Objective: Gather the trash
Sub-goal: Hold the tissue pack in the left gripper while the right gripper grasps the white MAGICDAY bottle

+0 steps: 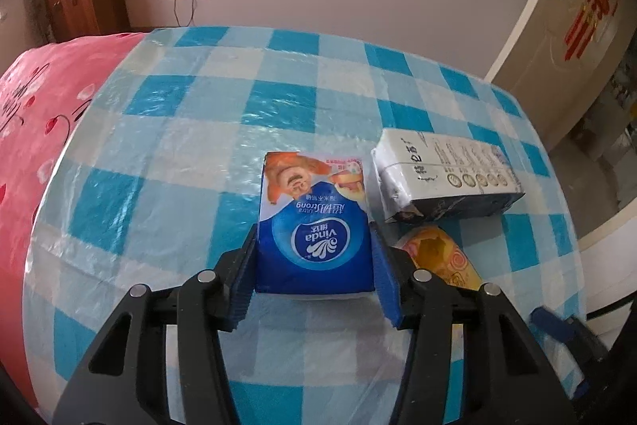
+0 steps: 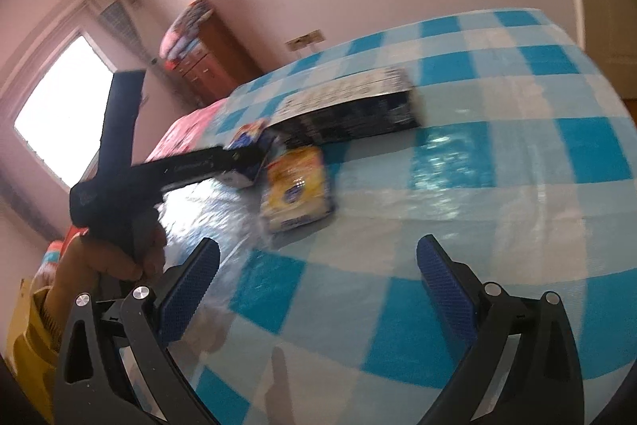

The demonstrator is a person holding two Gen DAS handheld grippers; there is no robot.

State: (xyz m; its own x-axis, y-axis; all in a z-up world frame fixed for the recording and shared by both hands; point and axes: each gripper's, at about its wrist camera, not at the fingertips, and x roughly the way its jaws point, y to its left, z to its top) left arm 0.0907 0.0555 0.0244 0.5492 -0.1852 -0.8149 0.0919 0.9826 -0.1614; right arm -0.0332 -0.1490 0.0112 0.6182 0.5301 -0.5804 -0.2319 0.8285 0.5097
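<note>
Left wrist view: left tongs (image 1: pixel 314 265) clamped on soft blue tissue pack (image 1: pixel 314 222), ribbed pads against both sides; pack rests on glossy checked worktop (image 1: pixel 179 130). Boxy white carton (image 1: pixel 446 178) and yellow wrapper (image 1: pixel 442 257) just right of it.

Right wrist view: right tongs (image 2: pixel 318 285) apart, empty, above worktop; wrapper ahead, blurred.

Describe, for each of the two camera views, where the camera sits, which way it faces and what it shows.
Left wrist: on the left tool, looking down at the blue tissue pack clamped between its pads.
Right wrist: on the open right tool, facing across the checked tablecloth; a hand holding the left tool shows.
Shared: tissue pack, yellow wrapper, white-and-black box.
</note>
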